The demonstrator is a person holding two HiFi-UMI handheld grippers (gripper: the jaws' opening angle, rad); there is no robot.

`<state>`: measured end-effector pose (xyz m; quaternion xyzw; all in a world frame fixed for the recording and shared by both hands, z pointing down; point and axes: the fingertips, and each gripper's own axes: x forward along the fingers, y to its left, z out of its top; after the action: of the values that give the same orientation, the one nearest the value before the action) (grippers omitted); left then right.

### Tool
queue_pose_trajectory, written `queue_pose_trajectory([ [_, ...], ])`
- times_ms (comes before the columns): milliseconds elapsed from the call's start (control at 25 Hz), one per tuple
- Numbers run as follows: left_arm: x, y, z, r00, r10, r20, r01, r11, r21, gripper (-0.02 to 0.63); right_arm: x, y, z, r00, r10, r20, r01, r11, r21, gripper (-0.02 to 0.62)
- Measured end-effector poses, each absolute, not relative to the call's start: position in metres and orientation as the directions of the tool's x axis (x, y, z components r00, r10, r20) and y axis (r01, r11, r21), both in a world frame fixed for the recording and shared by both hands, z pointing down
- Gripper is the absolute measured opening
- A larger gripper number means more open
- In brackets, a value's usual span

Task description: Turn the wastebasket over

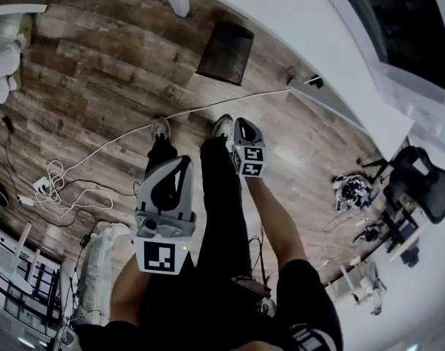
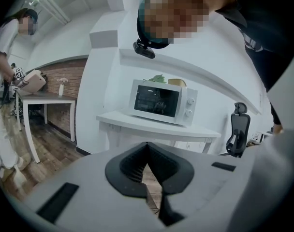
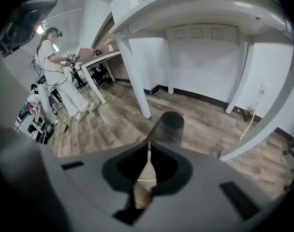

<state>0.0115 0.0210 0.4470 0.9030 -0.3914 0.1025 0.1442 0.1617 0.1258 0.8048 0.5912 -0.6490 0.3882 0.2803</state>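
Observation:
The wastebasket (image 1: 225, 52) is a dark mesh bin on the wood floor, beside the white counter (image 1: 296, 20) and ahead of the person's feet. In the right gripper view the wastebasket (image 3: 169, 127) stands just past the jaw tips with its narrower dark end up. My left gripper (image 1: 182, 161) hangs over the left leg, jaws shut and empty. My right gripper (image 1: 242, 123) is over the right foot, angled down toward the bin, and shut with nothing in it. Both are well short of the basket. The left gripper (image 2: 147, 145) looks out level at the counter; the right gripper (image 3: 148, 145) faces the floor.
A white cable (image 1: 208, 108) crosses the floor between feet and bin, with coiled cords (image 1: 54, 185) at the left. A microwave (image 2: 161, 102) sits on the counter and its white leg (image 3: 135, 76) stands near the bin. An office chair (image 1: 420, 181) is at the right. Another person (image 3: 55, 66) works at a far table.

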Motion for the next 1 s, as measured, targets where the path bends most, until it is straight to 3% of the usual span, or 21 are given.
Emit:
queue_pose_trajectory([
  [80,0.015,0.02,0.458,0.678,-0.675,0.291,-0.732,-0.655,0.187,0.031,0.165,0.125,0.835,-0.138,-0.527,0.839,-0.987,-0.001,-0.162,0.042],
  [160,0.019,0.02,0.467,0.683,-0.675,0.278,-0.729,-0.656,0.197,0.031,0.174,0.122,0.86,-0.122,-0.512,0.85,-0.989,-0.009,-0.147,0.113],
  [280,0.019,0.017,0.481,0.692,-0.669,0.269,-0.72,-0.668,0.188,0.031,0.184,0.118,0.898,-0.092,-0.475,0.875,-0.992,-0.031,-0.121,0.162],
  [640,-0.002,0.003,0.527,0.667,-0.692,0.275,-0.743,-0.647,0.173,0.031,0.196,0.107,1.006,-0.009,-0.361,0.933,-0.996,0.081,0.022,0.182],
  [1000,-0.008,0.001,0.556,0.67,-0.687,0.283,-0.739,-0.655,0.16,0.031,0.224,0.085,1.069,0.104,-0.305,0.947,-0.994,-0.003,0.108,0.181],
])
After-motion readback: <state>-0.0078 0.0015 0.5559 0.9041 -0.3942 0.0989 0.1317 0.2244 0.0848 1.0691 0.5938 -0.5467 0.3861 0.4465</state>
